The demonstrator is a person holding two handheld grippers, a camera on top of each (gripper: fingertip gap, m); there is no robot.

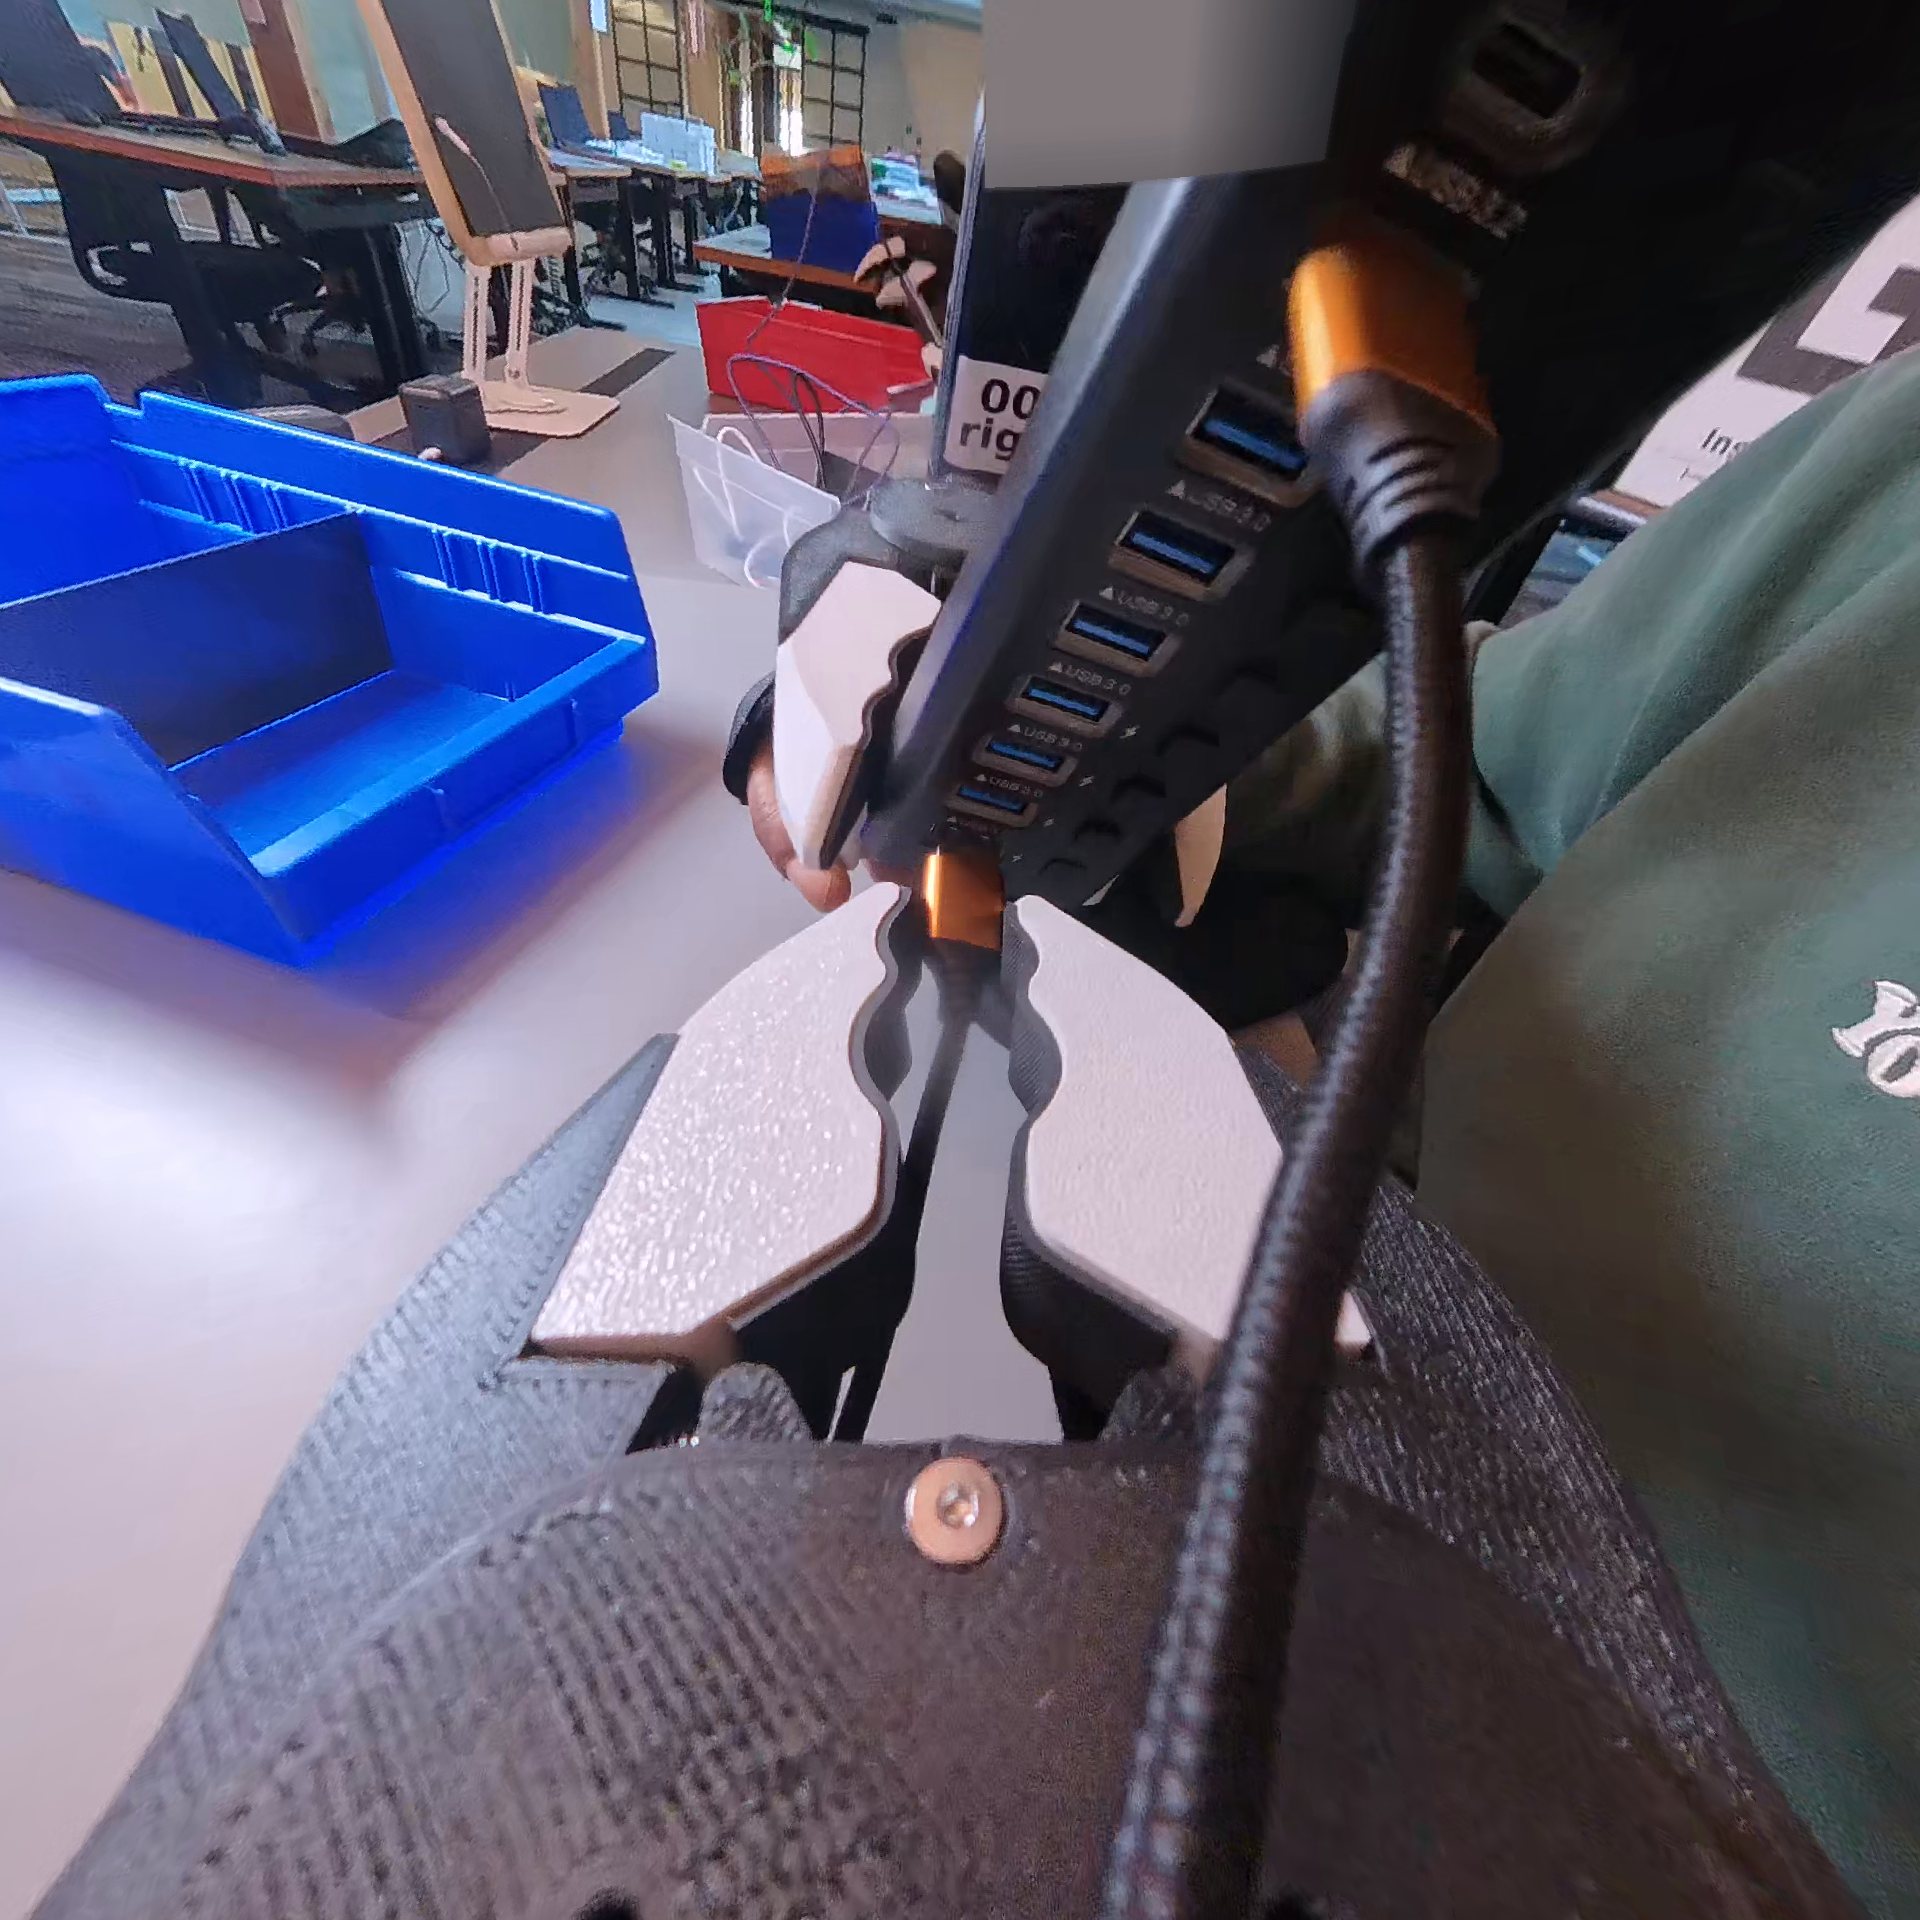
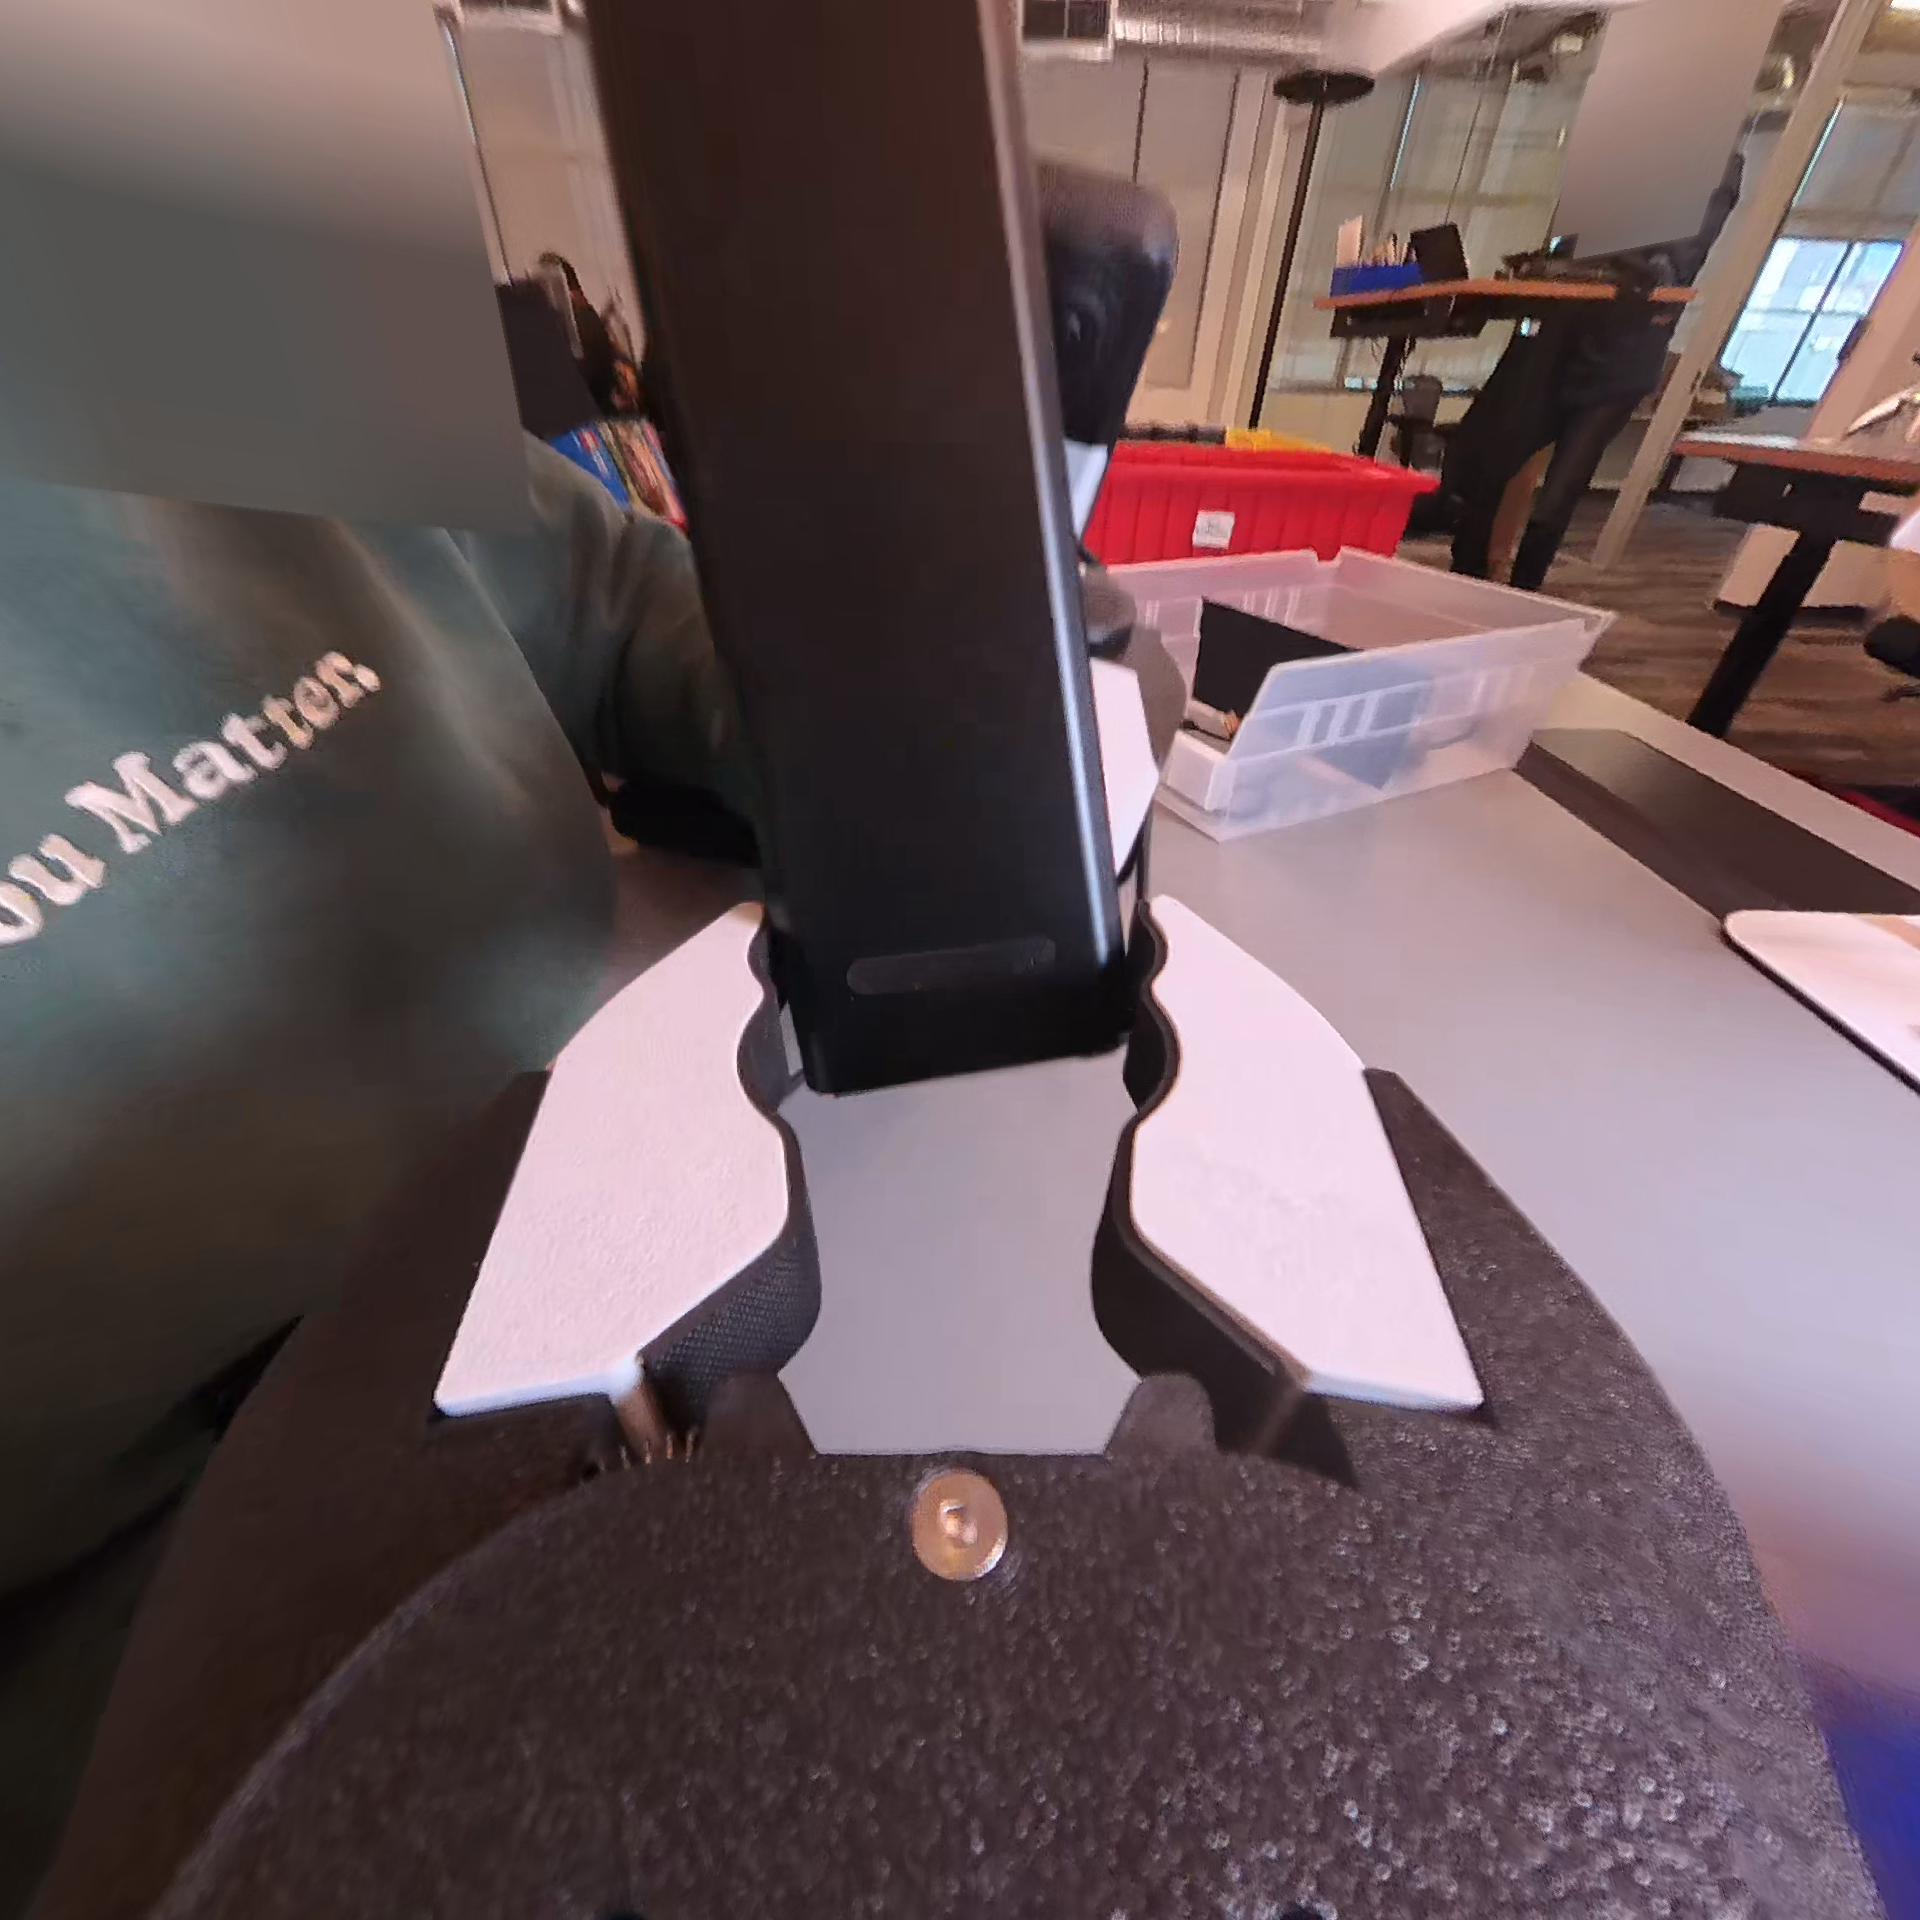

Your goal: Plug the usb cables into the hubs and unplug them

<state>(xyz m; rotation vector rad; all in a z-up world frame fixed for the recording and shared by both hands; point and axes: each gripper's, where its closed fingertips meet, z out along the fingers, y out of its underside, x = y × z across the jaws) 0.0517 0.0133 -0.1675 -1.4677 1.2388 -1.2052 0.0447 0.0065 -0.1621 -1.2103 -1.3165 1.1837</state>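
Note:
A long black USB hub point(image 1: 1122, 582) with a row of blue ports is held up in the air, tilted. My left gripper point(image 1: 958, 920) is shut on an orange USB plug point(image 1: 961, 909) that sits at the hub's lowest port; its black braided cable runs back between my fingers. A second orange plug point(image 1: 1371, 322) sits in a port near the hub's top, its braided cable point(image 1: 1340, 1091) hanging down over my left gripper. My right gripper point(image 2: 951, 987) is shut on the hub's lower end point(image 2: 935, 977), seen from its plain back. The right gripper's white finger point(image 1: 831, 707) shows beside the hub.
A blue bin point(image 1: 291, 665) stands on the grey table point(image 1: 208, 1195) at the left. A clear bin point(image 2: 1382, 686) and a red bin point(image 2: 1247, 509) lie beyond the hub on the right. A person in a green sweatshirt point(image 1: 1714, 935) is close by. Less than 4 cm separates the two grippers' tips.

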